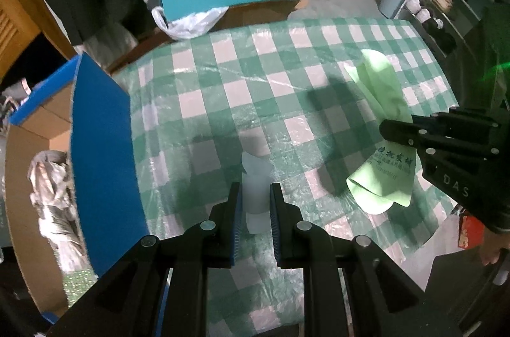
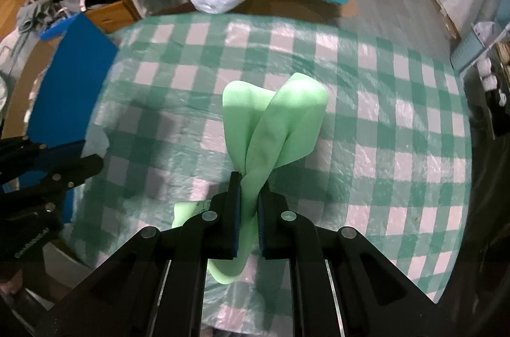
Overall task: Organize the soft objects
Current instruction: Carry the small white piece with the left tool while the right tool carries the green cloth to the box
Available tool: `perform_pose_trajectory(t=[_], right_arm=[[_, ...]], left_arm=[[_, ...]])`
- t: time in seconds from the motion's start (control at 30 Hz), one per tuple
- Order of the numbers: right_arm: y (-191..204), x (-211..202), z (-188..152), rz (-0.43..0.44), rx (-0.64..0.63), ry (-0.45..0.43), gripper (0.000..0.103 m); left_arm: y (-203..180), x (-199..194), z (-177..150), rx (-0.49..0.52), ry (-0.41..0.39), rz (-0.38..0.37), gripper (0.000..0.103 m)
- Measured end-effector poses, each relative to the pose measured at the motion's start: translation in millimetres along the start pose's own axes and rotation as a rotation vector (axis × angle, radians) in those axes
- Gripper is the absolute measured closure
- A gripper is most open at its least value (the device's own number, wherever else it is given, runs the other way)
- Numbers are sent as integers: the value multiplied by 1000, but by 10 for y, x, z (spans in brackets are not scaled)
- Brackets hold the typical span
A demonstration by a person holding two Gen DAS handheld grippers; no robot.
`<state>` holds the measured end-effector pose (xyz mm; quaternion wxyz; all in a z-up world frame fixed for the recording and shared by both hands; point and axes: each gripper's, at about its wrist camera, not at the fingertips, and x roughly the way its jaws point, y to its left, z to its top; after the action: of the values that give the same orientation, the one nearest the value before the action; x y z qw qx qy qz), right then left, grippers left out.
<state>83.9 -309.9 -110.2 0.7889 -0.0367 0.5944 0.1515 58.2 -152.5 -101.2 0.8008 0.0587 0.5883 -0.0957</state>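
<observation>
The left gripper (image 1: 254, 193) was clamped on a pale translucent cloth (image 1: 255, 177), its lower end hidden; the right gripper (image 2: 248, 187) pinched a bunched green cloth (image 2: 274, 120) above the checkered counter (image 2: 382, 113).

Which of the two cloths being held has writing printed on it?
The light green cloth pinched in the right gripper; dark printed characters show near its lower end. The pale, whitish cloth in the left gripper looks plain.
</observation>
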Motion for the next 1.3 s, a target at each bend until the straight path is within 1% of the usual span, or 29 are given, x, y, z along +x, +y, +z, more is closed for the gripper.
perform_pose_trajectory(t=[0.33,0.47,0.6,0.9,1.3], right_arm=[[357,-355,47,37,-81,-70,95],[428,-456,80,51,-90,-94,95],[486,-535,117,61,-98,-113,95],[662,-659,205,77,-117,-138,95],[995,-802,342,114,-156,-170,95]], left_arm=[[-23,-263,-47,52,-58,31,87],[12,-363,-58,57,-75,36,87],[34,-473,-83,68,-104,63,87],[164,-641,-126,58,-132,65,87],[397,-772,-214,27,-152,70,87]])
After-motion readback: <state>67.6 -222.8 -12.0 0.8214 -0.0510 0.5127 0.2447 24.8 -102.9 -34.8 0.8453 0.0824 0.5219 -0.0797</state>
